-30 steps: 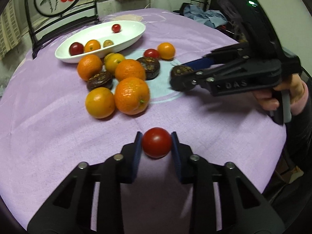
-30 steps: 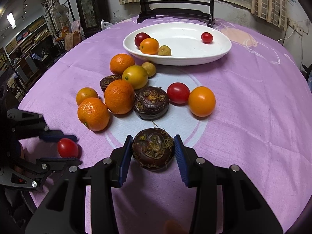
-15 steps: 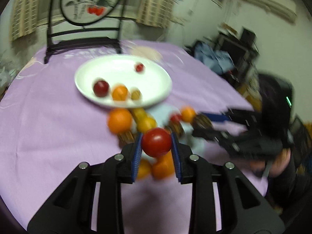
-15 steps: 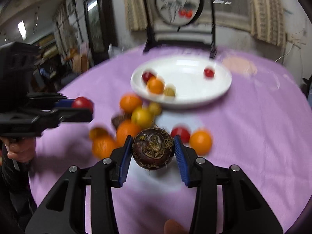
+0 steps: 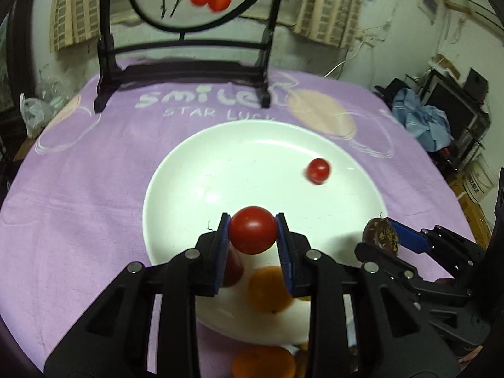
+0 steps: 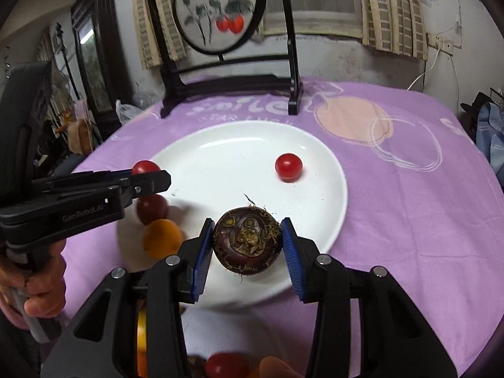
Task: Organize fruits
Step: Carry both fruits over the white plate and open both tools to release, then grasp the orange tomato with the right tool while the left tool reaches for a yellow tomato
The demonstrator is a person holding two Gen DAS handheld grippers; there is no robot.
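We are over the white plate [image 5: 176, 170] now, on the purple tablecloth [image 5: 78, 189], with the round painted screen on its black stand [image 5: 186, 72] just behind it. One small red tomato [image 5: 318, 170] lies alone on the far right of the plate; nearer us a dark red fruit [image 6: 152, 208] and an orange [image 6: 161, 237] sit at the plate's near left edge (both blurred), right below the left tool. More fruit shows at the bottom of both views, off the plate and partly hidden by our tools. Our left gripper [image 5: 252, 236] is clamped on a red tomato [image 5: 252, 233], pads pressed to both sides, held above the plate's near part. Our right gripper [image 6: 247, 245] squeezes a dark brown water chestnut [image 6: 247, 244] between its blue pads [image 6: 291, 255], hanging over the plate's near right rim.
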